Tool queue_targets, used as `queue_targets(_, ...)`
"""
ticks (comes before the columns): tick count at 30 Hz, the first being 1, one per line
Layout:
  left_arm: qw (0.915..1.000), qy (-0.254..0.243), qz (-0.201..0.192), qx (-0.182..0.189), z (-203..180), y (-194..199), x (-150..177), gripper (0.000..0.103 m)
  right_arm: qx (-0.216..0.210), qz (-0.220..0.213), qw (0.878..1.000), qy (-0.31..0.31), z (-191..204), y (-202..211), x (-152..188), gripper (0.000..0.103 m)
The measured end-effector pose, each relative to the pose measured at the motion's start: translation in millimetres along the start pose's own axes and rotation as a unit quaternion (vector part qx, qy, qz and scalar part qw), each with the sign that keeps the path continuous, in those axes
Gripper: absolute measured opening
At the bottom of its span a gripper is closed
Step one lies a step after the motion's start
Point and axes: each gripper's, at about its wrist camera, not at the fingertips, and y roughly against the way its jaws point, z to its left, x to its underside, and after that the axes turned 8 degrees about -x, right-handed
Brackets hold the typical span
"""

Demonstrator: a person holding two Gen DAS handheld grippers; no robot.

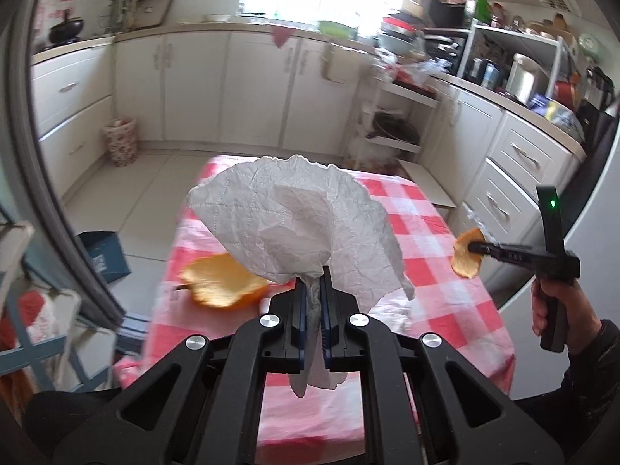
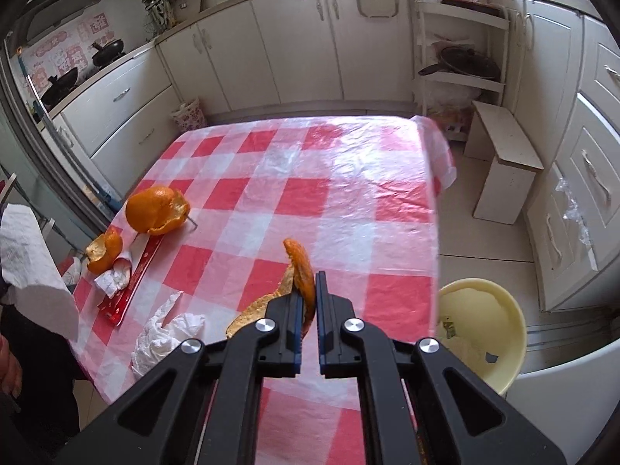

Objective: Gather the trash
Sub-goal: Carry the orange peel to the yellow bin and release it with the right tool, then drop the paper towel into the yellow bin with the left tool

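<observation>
Orange peels (image 2: 157, 209) on checked tablecloth (image 2: 333, 201), white kitchen cabinets (image 2: 294, 38) beyond.

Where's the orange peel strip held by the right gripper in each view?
Left wrist view: orange peel strip at the right edge, pinched at the tip of the right gripper.
Right wrist view: lower centre, clamped between the fingers.
Shared landmark: the checked tablecloth, with the big peel cup at its left side.

Each fisheye view looks forward and downward along its own black two-finger gripper, close above the red-and-white checked tablecloth (image 2: 329, 178). The left wrist view faces the far white kitchen cabinets (image 1: 193, 89); the right wrist view does likewise. Both share the cloth, the cabinets and the large orange peel (image 1: 224, 281).
</observation>
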Motion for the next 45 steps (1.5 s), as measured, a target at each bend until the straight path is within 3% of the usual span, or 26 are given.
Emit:
queue_targets(4, 0.9981, -0.026, 0.004, 0.056, -53.6, -17.1, -6.0, 0.006, 0.048, -0.017, 0.998, -0.032, -44.5, 25.0, 3.8, 0.007)
queue_targets(8, 0.9935, -0.044, 0.008, 0.105, -105.2, -33.2, -11.6, 0.006, 0.117, -0.004, 0.991, -0.062, -93.4, 33.5, 18.7, 0.007)
queue_targets(16, 0.9811, -0.067, 0.028, 0.179, -207.8, -77.4, -22.8, 0.006, 0.173, 0.043, 0.98, -0.092, -143.1, 11.0, 33.3, 0.007)
queue_targets(17, 0.9797, -0.07, 0.032, 0.185, -221.6, -85.5, -23.8, 0.006, 0.178, 0.048, 0.978, -0.095, -146.6, 8.2, 35.2, 0.008)
queue_targets(19, 0.9778, -0.072, 0.043, 0.192, -244.1, -101.6, -24.3, 0.006, 0.181, 0.056, 0.976, -0.108, -156.1, 4.7, 36.8, 0.021)
queue_targets(20, 0.9774, -0.073, 0.047, 0.193, -252.7, -108.2, -24.3, 0.006, 0.186, 0.053, 0.974, -0.116, -159.8, 6.4, 36.1, 0.033)
queue_targets(23, 0.9757, -0.076, 0.066, 0.195, -275.9, -130.1, -19.1, 0.006, 0.187, 0.026, 0.972, -0.14, -162.7, 20.2, 30.3, 0.036)
queue_targets(29, 0.9707, -0.1, 0.1, 0.195, -321.7, -167.1, -0.4, 0.006, 0.186, -0.114, 0.962, -0.162, -152.2, 84.5, 7.5, 0.056)
queue_targets(33, 0.9662, -0.116, 0.12, 0.196, -356.7, -192.5, 7.2, 0.006, 0.17, -0.18, 0.956, -0.156, -142.2, 113.4, -1.6, 0.057)
queue_targets(37, 0.9632, -0.126, 0.145, 0.188, -382.4, -218.0, 10.3, 0.009, 0.164, -0.197, 0.953, -0.163, -147.3, 120.9, -3.5, 0.057)
queue_targets(43, 0.964, -0.121, 0.155, 0.179, -391.6, -231.0, 9.0, 0.041, 0.149, -0.203, 0.952, -0.175, -149.1, 121.9, -4.0, 0.057)
queue_targets(45, 0.9647, -0.122, 0.151, 0.178, -389.0, -227.6, 5.8, 0.042, 0.143, -0.204, 0.953, -0.171, -145.7, 120.9, -6.2, 0.057)
